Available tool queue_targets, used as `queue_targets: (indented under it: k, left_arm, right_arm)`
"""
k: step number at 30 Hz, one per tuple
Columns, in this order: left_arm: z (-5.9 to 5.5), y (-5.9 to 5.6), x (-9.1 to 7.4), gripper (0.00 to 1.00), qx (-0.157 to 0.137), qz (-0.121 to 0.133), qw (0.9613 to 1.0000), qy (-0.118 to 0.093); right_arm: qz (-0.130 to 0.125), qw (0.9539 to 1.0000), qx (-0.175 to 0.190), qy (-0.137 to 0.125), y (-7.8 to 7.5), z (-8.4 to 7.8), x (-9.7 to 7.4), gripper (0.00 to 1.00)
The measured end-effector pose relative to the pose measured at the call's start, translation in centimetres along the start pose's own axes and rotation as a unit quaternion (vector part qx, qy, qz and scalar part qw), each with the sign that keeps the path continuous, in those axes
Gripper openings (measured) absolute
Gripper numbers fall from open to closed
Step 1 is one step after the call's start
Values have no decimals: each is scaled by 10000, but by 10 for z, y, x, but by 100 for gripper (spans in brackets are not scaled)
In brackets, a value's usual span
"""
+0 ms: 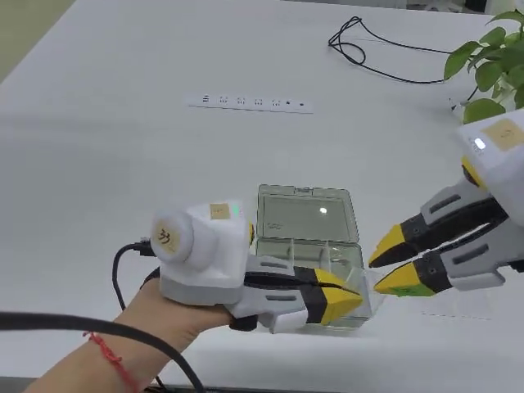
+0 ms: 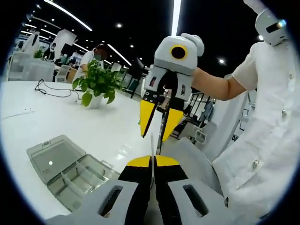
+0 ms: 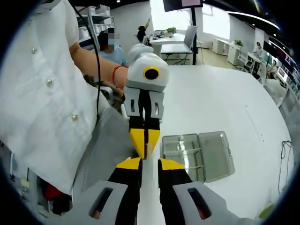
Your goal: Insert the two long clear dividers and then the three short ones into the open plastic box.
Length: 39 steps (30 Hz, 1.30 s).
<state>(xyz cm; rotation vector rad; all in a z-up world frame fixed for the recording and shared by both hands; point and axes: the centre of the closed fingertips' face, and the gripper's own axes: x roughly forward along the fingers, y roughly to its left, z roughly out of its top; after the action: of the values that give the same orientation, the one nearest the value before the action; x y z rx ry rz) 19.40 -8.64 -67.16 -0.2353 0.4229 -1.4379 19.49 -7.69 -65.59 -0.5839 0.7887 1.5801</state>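
Clamping one end of a clear divider (image 3: 150, 187), the left gripper (image 1: 348, 296) has its jaws pressed fully together, low over the front edge of the open plastic box (image 1: 307, 214) on the white table (image 1: 123, 164). Facing it, the right gripper (image 1: 375, 276) stands partly open, its jaws on either side of the divider's other end.

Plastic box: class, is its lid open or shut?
Open. The lid lies flat back on the table behind the box, leaving the compartments uncovered.
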Motion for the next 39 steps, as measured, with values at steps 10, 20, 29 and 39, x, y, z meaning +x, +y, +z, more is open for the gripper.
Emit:
queue_targets:
  k: [10,20,29,39]
  left_arm:
    - [-3,-6,-1,0,371,-128,9992,52]
    - [-7,-7,-3,0,523,-143,9985,92]
    - [-9,-7,-4,0,585,-99,9982,131]
    - [-12,-5,-5,2,613,3,9980,171]
  right_arm:
    - [453,9988,-37,190,12,-1,13,6]
    - [562,9981,-17,267,16,-3,16,3]
    - [571,9979,9,296,17,-3,19,3]
    - [539,9980,8,321,15,-3,21,3]
